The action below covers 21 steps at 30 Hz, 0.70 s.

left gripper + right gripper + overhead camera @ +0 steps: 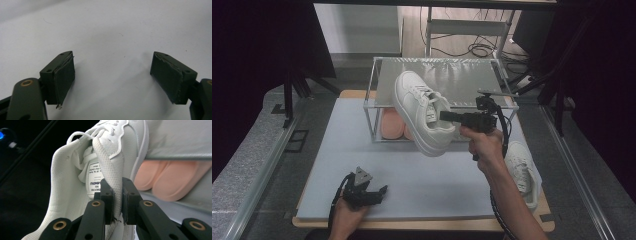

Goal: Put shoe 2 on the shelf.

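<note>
- While the right gripper (443,115) is held up in front of the shelf rack (372,100), its fingers (107,192) are pinched narrow on the collar of a white sneaker (419,117), one finger inside the shoe opening and the other outside against the heel fabric.
- In the right gripper view the sneaker (100,170) shows its mesh lining, a printed tongue label and the laces, with the collar wall squeezed between the two pads.
- From the high view the held sneaker hangs clear of the surface (412,175), tilted with its toe pointing up and away toward the rack's top shelf and its sole facing left.
- Under the rack's top plate, a pair of pink slippers (391,125) sits on the lower level; the right gripper view shows them (165,180) just beyond the sneaker.
- A second white sneaker (523,172) lies on the surface near its right edge, partly behind the right forearm.
- The left gripper (369,192) rests low at the near-left part of the surface, well apart from both shoes.
- In the left gripper view its fingers (62,77) stand wide apart with nothing between them, just the pale surface (112,37) beneath.
</note>
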Each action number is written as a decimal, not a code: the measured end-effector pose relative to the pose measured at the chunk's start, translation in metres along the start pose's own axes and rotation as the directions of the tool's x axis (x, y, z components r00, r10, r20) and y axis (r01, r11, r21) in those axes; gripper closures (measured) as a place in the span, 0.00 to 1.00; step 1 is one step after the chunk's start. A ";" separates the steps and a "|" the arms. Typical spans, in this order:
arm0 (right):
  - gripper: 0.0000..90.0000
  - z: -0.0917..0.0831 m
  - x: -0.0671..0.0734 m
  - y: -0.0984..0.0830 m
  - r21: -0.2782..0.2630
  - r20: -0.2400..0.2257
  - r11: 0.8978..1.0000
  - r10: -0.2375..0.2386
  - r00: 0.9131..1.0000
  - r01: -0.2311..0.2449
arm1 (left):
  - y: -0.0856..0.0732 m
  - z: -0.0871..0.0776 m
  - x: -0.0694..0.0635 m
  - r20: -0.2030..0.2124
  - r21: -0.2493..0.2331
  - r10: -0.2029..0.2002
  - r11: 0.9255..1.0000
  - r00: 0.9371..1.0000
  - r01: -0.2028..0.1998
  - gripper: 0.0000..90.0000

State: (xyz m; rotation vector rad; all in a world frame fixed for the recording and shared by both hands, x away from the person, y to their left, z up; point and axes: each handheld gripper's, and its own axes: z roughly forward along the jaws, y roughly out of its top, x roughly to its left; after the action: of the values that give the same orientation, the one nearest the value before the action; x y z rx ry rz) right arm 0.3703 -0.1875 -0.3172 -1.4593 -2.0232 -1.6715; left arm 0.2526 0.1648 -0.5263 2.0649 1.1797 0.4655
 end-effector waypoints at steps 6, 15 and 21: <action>0.90 0.004 -0.003 0.015 -0.027 0.074 1.000 0.010 0.997 -0.008 | 0.000 0.000 0.000 0.000 0.000 0.000 1.000 1.000 0.000 0.22; 0.90 0.013 -0.008 0.035 -0.052 0.168 0.998 0.040 0.985 -0.032 | 0.000 0.000 0.000 0.000 0.000 0.000 1.000 1.000 0.000 0.22; 0.86 0.021 -0.015 0.040 -0.054 0.183 0.997 0.062 0.981 -0.053 | 0.000 0.000 0.000 -0.001 0.005 0.006 1.000 1.000 -0.006 0.22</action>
State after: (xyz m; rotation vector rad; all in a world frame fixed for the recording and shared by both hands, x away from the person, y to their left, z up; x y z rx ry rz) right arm 0.4167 -0.1821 -0.3069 -1.7309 -2.0206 -1.6284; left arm 0.2525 0.1654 -0.5261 2.0734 1.1764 0.4675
